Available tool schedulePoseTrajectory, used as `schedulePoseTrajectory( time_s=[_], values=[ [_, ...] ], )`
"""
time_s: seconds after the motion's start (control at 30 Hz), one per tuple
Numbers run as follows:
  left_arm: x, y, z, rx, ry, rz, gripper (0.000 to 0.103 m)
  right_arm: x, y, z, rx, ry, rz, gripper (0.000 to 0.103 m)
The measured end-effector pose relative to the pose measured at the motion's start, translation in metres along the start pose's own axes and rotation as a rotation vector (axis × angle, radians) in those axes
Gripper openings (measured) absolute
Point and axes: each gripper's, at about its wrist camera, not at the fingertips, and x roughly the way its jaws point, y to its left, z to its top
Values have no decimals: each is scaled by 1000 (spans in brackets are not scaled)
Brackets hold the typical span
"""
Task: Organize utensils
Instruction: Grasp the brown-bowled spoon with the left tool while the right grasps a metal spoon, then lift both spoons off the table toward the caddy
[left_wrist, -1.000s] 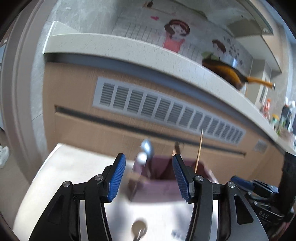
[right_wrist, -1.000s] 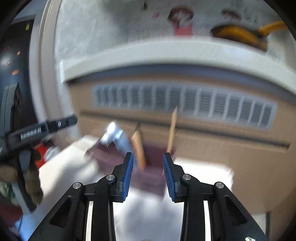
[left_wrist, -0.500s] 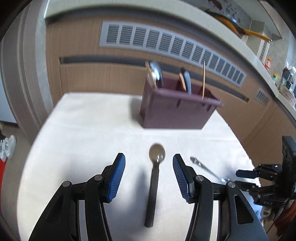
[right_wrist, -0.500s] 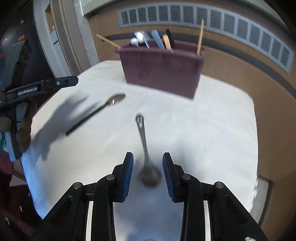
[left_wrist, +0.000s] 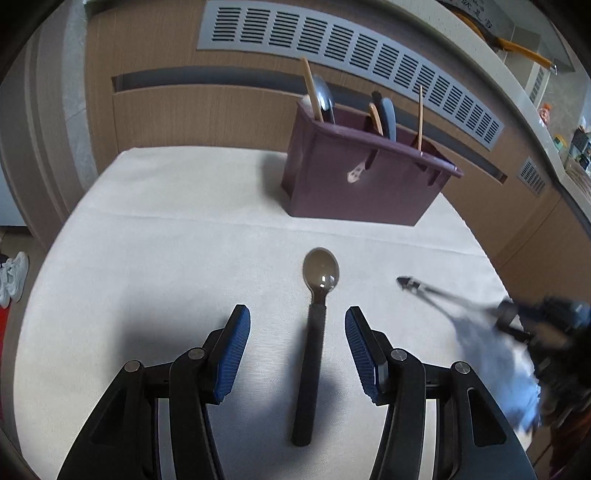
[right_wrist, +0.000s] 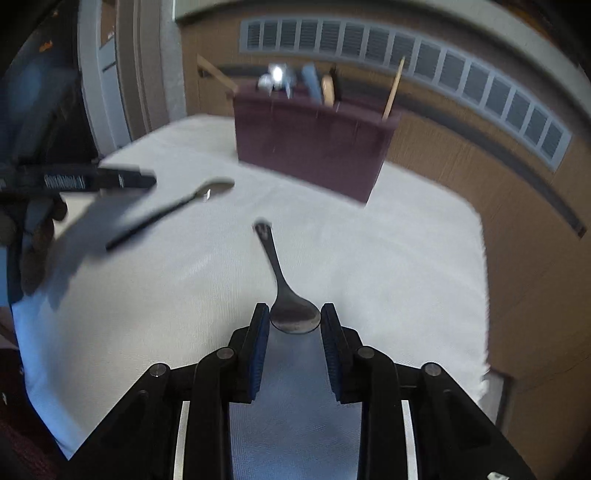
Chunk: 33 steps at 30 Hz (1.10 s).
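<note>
A black-handled spoon (left_wrist: 314, 332) lies on the white table (left_wrist: 166, 229), bowl toward the holder. My left gripper (left_wrist: 297, 332) is open, its fingers either side of the spoon's handle, just above it. A metal spoon (right_wrist: 286, 291) lies on the table with its bowl between the fingers of my right gripper (right_wrist: 294, 325), which is open. The black-handled spoon also shows in the right wrist view (right_wrist: 170, 214). A maroon utensil holder (left_wrist: 362, 177) stands at the table's far side with several utensils upright in it; it also shows in the right wrist view (right_wrist: 314, 147).
A wooden counter front with a vent grille (left_wrist: 351, 55) runs behind the table. The right gripper appears blurred at the right of the left wrist view (left_wrist: 535, 325). The left gripper's body shows at the left of the right wrist view (right_wrist: 74, 181). Shoes (left_wrist: 13, 277) lie on the floor at left.
Both grippers have tilted down from the counter to the table and come lower and closer. The left now straddles the black-handled spoon; the right has reached the metal spoon's bowl.
</note>
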Motion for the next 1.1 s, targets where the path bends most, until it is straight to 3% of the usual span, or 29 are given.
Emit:
schedulePoseTrajectory(
  time_s=[0.13, 0.23, 0.33, 0.4, 0.7, 0.93, 1.0, 1.1],
  values=[
    [15, -12, 9, 35, 18, -9, 54, -22, -17, 34, 69, -122, 4, 26],
    [30, -22, 22, 85, 35, 6, 54, -25, -25, 54, 107, -163, 30, 26],
    [50, -29, 35, 132, 95, 34, 52, -19, -28, 64, 118, -160, 39, 26],
    [60, -31, 41, 137, 122, 36, 41, -15, -28, 65, 123, -151, 35, 26],
    [84, -49, 46, 240, 201, 122, 40, -17, -31, 60, 117, -154, 36, 26],
    [89, -43, 54, 150, 242, 100, 40, -22, -32, 59, 149, -178, 28, 26],
    [85, -39, 53, 130, 213, 105, 33, -25, -31, 58, 156, -186, 22, 26],
    [71, -36, 43, 120, 147, 105, 33, -31, -29, 58, 152, -195, 9, 26]
  ],
)
